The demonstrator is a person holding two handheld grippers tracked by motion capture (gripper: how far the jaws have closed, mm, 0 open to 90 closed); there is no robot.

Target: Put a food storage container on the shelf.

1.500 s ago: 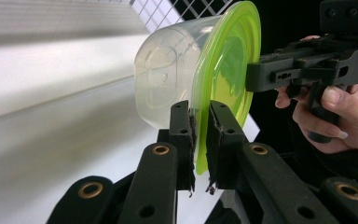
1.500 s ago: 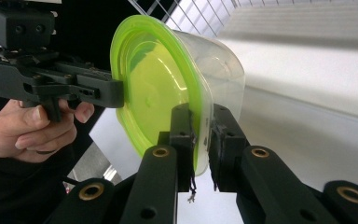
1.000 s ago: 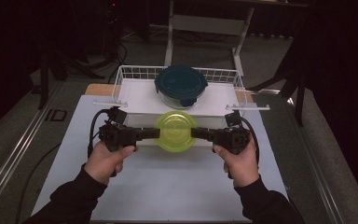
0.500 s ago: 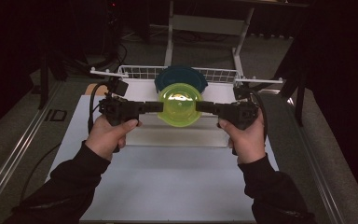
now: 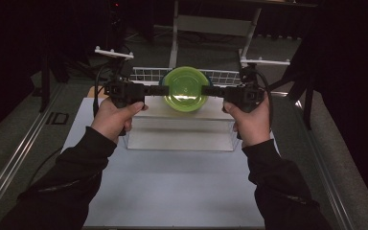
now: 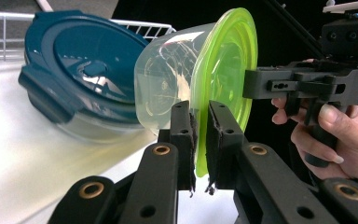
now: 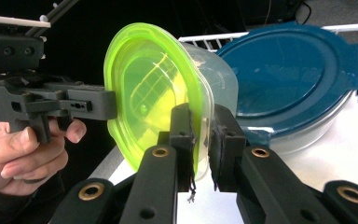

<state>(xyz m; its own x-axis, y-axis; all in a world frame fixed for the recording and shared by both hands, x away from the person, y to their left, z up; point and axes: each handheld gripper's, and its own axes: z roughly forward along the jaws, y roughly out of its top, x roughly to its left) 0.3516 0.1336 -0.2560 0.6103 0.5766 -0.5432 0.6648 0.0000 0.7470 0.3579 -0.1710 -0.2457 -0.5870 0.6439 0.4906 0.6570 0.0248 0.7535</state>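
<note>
Both hand-held grippers, left [image 5: 155, 91] & right [image 5: 211, 91], pinch opp. rims of round clear tub [image 6: 168, 88] w/ green lid [image 5: 186, 87] (blue-lidded container [image 7: 293, 79] behind).

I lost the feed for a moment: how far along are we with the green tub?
Done: the green tub is off the table, pinched at opposite rim edges by the left gripper and right gripper. In hand: it hangs above the blue container at the wire rack. Left: setting it down, probably on that container, and letting go.
</note>
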